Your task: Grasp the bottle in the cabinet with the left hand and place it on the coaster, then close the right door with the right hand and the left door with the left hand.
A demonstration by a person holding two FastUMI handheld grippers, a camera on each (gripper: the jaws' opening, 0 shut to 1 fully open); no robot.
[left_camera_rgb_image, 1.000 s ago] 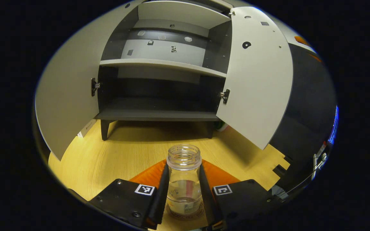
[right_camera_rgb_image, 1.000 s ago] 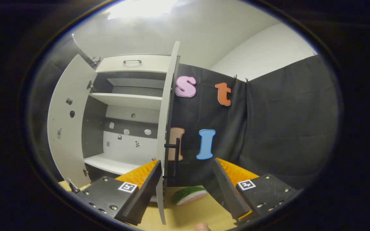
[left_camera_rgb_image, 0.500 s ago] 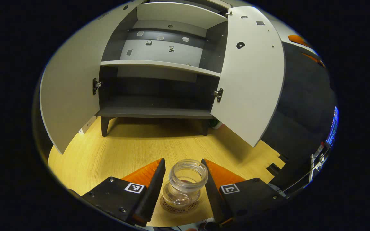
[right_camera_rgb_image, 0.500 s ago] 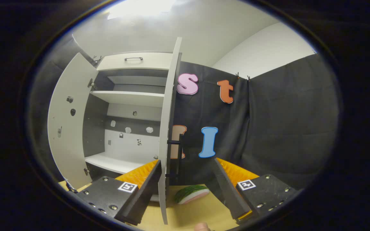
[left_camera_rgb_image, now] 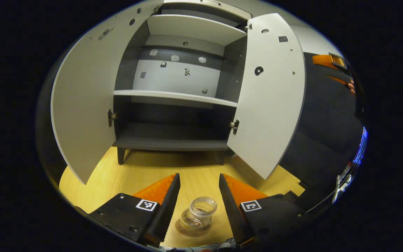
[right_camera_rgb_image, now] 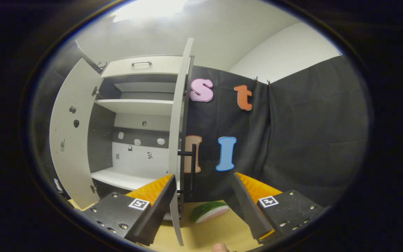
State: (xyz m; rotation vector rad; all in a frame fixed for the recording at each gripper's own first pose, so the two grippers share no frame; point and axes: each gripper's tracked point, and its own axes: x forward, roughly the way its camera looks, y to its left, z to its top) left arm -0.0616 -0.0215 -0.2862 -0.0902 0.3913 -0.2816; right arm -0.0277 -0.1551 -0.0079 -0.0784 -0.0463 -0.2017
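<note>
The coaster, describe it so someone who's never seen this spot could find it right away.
Start at the open cabinet on the wooden tabletop. In front of it, the coaster is the small round disc under the clear, lidless bottle.

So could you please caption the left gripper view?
Open left claw above the bottle on its coaster; both cabinet doors open.

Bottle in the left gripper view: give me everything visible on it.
The bottle is a small clear jar, glass or plastic by its look, with a wide threaded mouth and no lid. It stands upright on a round brown coaster on the wooden table. The left gripper is open above it, fingers either side, not touching. Contents cannot be told.
</note>
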